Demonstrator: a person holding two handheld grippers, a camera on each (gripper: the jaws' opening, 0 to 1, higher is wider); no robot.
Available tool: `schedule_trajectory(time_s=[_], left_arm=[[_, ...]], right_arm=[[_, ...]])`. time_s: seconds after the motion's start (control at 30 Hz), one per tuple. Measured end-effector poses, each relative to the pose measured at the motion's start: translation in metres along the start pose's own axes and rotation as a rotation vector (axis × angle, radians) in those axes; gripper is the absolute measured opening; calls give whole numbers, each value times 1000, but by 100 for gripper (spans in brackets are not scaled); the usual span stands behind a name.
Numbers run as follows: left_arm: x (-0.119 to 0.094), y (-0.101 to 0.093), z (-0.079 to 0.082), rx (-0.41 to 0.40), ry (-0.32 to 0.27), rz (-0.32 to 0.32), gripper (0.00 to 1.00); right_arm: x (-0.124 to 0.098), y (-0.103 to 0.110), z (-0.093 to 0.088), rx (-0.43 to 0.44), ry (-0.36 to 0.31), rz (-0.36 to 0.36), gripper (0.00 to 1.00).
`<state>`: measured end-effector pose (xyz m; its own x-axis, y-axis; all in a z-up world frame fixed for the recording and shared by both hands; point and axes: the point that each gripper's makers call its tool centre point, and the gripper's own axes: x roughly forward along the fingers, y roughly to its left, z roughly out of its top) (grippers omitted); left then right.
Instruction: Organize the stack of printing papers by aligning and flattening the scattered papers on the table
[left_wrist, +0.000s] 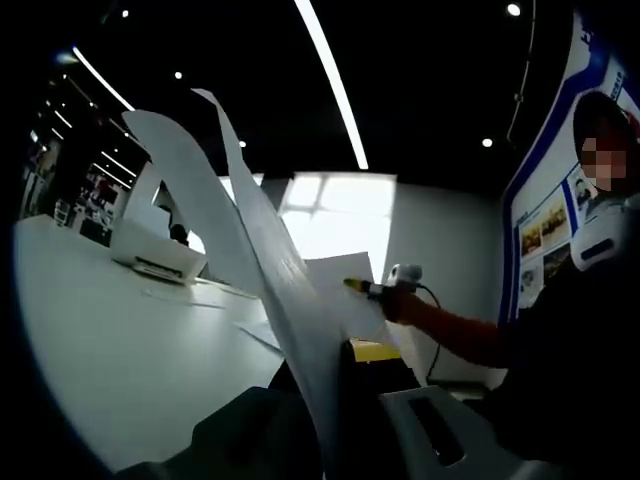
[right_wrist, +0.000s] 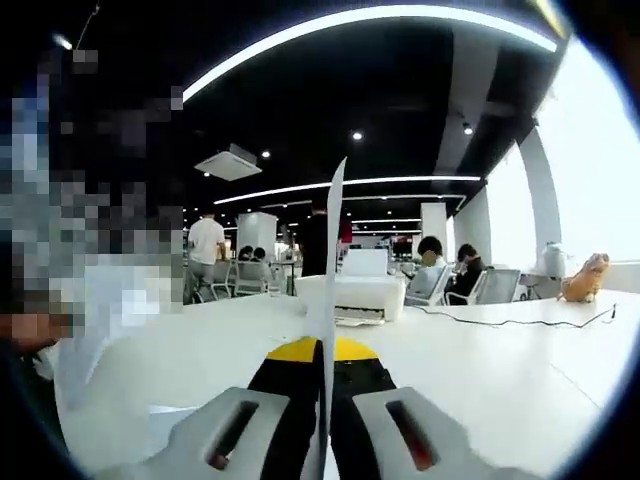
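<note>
Showing printer (right_wrist: 352, 297) behind clamped paper (right_wrist: 328, 300).

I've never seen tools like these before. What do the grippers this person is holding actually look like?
Each gripper has two pale grey, blocky jaws with a slot in each, seen on the right gripper and left gripper. Behind the jaws sits a black body with a yellow band. A thin dark cable trails from the right gripper in the left gripper view.

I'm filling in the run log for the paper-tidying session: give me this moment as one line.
left hand-held gripper: shut on paper sheets | right hand-held gripper: shut on paper sheet, edge-on | table: printer
</note>
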<state>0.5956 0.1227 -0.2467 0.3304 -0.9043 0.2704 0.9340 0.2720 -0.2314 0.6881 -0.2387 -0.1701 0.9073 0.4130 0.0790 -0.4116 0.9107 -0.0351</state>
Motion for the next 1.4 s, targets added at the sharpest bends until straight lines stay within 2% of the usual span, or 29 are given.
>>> schedule_trajectory(time_s=[0.1, 0.2, 0.33, 0.63, 1.1, 1.4], left_arm=[[0, 0, 0, 0, 1, 0, 6], [1, 0, 0, -1, 1, 1, 6], [1, 0, -1, -1, 4, 2, 6], [1, 0, -1, 0, 4, 2, 6], [1, 0, -1, -1, 6, 4, 6], [1, -1, 0, 2, 6, 6, 6]], right_arm=[[-5, 20, 16, -19, -22, 19, 0], [-5, 13, 30, -37, -50, 34, 0], [-8, 14, 47, -50, -80, 52, 0], [-25, 39, 89, -109, -167, 101, 0], [-41, 73, 118, -129, -209, 155, 0], [-54, 107, 132, -135, -237, 201, 0]])
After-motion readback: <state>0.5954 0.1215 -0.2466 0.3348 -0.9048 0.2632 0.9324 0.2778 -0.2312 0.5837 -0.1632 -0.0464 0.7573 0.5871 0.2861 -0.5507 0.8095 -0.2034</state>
